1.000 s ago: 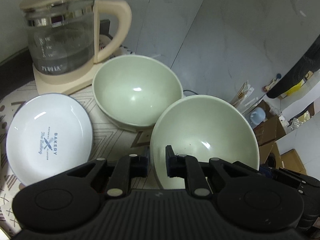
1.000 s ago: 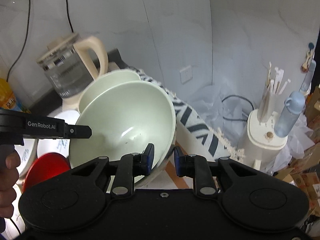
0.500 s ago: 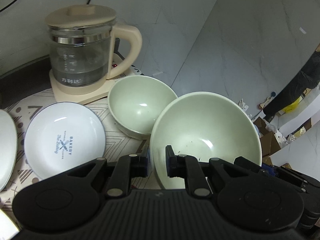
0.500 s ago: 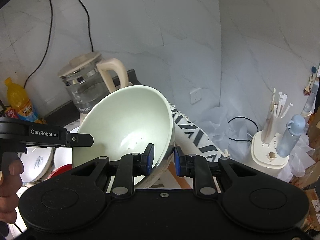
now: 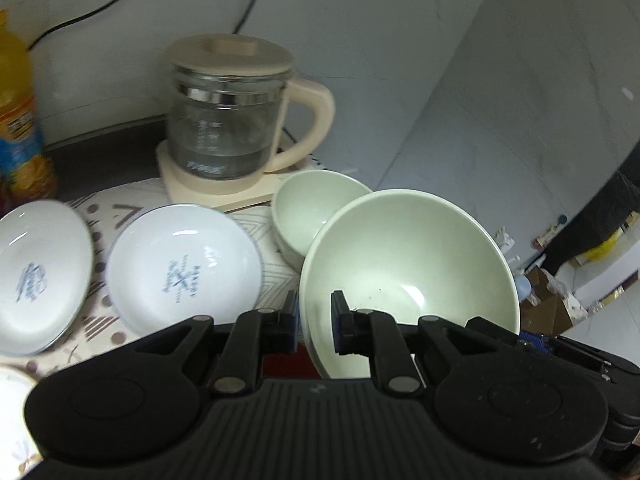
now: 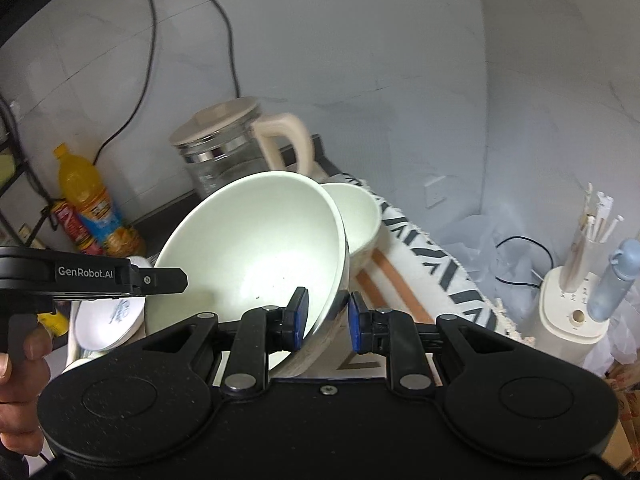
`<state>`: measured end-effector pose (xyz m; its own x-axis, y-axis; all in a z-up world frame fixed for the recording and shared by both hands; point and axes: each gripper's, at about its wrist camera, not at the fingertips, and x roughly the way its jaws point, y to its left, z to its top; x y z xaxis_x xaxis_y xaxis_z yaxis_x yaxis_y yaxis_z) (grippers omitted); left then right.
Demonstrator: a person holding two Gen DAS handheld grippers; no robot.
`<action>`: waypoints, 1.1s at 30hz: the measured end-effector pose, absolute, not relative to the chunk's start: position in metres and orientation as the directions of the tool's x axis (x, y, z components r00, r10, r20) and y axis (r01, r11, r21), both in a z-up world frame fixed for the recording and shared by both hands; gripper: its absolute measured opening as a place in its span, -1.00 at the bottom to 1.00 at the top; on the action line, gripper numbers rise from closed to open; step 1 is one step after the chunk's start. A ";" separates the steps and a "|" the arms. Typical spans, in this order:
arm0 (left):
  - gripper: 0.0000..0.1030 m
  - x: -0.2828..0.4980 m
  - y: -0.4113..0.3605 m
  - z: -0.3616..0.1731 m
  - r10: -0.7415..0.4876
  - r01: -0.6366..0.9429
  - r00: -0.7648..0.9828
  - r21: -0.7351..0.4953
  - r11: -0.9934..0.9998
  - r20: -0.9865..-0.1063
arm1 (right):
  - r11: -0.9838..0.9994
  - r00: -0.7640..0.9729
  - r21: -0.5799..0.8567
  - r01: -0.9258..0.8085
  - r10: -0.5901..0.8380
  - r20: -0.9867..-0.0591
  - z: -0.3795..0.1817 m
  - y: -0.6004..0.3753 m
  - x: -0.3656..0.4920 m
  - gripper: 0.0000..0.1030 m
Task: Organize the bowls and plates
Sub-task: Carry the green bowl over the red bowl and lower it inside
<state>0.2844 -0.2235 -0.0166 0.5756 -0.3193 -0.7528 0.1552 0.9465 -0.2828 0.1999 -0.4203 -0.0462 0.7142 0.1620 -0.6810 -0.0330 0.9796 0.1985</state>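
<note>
Grippers left and right, angled downward, both clamped on tilted green bowl rim.

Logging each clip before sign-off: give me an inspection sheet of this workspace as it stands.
Surface: patterned beige tablecloth.
Job's things: large pale green bowl held tilted by both claws; smaller pale green bowl behind it; two white printed plates.
Clutter: glass kettle with cream lid; orange drink bottle.
Grippers: left claw and right claw each shut on the large bowl's rim.
Cables: black cords from wall sockets.
Surroundings: grey marble-look wall.
</note>
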 end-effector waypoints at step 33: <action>-0.72 0.230 -0.136 -0.040 -0.189 -0.101 0.552 -0.290 0.952 -0.812 | 0.950 0.588 0.167 -0.262 0.295 -0.753 -0.070 -0.344 0.199 -0.60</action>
